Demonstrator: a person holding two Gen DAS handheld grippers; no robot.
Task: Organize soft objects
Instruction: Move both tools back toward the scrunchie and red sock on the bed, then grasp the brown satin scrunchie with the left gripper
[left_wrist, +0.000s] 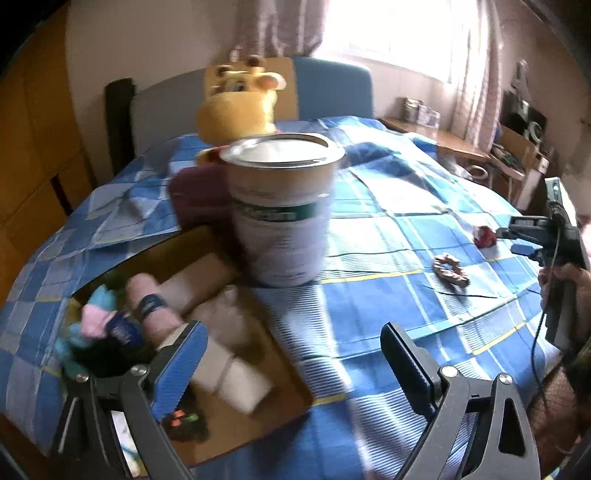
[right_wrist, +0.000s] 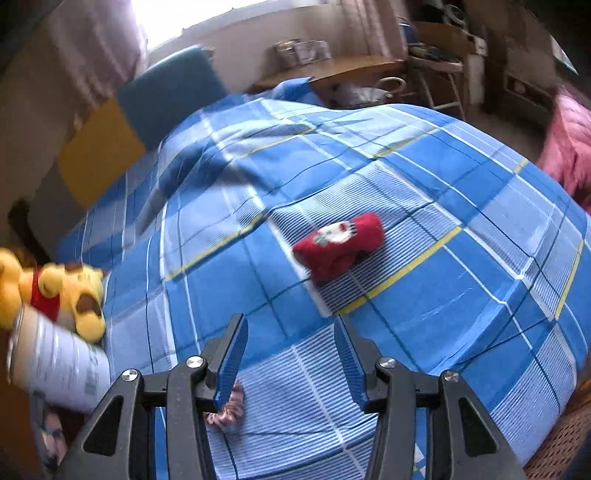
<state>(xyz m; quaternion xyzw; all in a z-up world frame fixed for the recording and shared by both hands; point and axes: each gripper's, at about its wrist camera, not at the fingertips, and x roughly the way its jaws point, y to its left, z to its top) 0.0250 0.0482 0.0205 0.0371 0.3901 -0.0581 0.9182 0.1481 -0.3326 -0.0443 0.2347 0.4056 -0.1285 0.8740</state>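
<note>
A red sock (right_wrist: 341, 243) with a white cartoon face lies on the blue checked bedspread (right_wrist: 424, 206), ahead of my right gripper (right_wrist: 291, 328), which is open and empty. A pink scrunchie (right_wrist: 227, 408) lies under its left finger. In the left wrist view the scrunchie (left_wrist: 450, 269) and red sock (left_wrist: 484, 236) lie at the right, near the right gripper (left_wrist: 517, 240). My left gripper (left_wrist: 295, 336) is open and empty over the edge of a cardboard box (left_wrist: 236, 424) holding rolled socks (left_wrist: 151, 306) and cloths.
A tall white tin can (left_wrist: 280, 206) stands beside the box. A yellow Pooh plush (left_wrist: 240, 99) sits behind it; it also shows in the right wrist view (right_wrist: 55, 291) next to the can (right_wrist: 55, 365). A wooden desk (right_wrist: 332, 70) stands beyond the bed.
</note>
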